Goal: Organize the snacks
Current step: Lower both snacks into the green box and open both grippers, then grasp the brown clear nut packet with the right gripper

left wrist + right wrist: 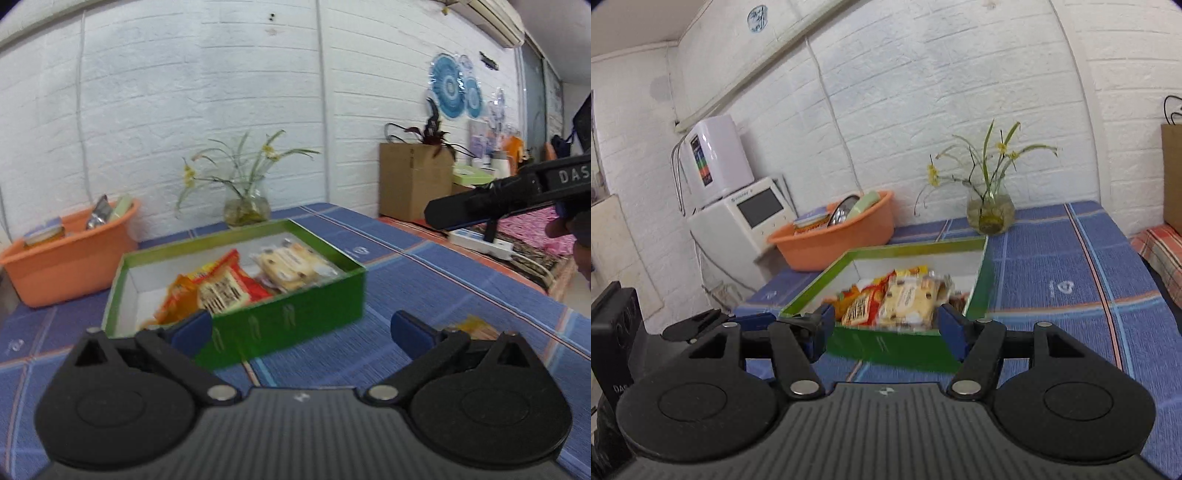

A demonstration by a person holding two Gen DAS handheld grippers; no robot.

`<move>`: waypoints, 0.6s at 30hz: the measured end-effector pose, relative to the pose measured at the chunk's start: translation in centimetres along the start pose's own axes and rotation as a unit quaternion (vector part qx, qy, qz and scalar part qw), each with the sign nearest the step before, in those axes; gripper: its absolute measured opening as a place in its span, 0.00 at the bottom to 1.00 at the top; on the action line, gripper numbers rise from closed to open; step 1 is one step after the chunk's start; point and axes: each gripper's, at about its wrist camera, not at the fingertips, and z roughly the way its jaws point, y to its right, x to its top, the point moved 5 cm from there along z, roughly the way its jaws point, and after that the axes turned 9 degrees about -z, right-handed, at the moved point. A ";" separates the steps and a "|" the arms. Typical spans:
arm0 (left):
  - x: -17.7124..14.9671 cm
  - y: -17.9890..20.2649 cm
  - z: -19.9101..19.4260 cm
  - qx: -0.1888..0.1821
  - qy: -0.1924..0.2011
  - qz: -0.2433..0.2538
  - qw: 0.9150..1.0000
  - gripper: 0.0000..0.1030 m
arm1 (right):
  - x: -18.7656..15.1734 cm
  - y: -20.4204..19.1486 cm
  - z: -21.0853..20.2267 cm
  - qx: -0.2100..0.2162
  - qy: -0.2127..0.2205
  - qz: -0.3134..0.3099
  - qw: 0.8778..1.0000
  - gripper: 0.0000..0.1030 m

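Observation:
A green box (295,317) with a white inside sits on the blue checked tablecloth (424,280). It holds a red and orange snack pack (218,291) and a clear pack of pale cookies (291,266). The box (886,349) and both packs, the red one (864,306) and the cookies (908,302), also show in the right wrist view. My left gripper (301,328) is open and empty, just in front of the box. My right gripper (884,326) is open and empty, at the box's near wall. A small orange snack (476,328) lies on the cloth behind my left gripper's right finger.
An orange tub (70,254) with several packs stands at the table's back left, also in the right wrist view (838,236). A glass vase with flowers (245,210) stands by the wall. A white appliance (738,218) is left of the table. A cardboard box (413,184) stands beyond the table's right edge.

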 end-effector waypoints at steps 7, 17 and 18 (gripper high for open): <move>-4.3 5.6 -0.6 -0.036 -0.030 0.052 0.998 1.00 | -4.5 -0.5 1.2 0.070 -0.078 0.115 0.988 0.99; -7.6 6.2 3.5 -0.052 -0.093 0.058 0.993 0.97 | -7.0 -2.6 4.5 0.030 -0.179 0.067 0.981 0.99; -7.7 6.0 3.7 -0.055 -0.096 0.052 0.993 0.94 | -6.9 -2.8 4.7 0.024 -0.185 0.056 0.981 0.99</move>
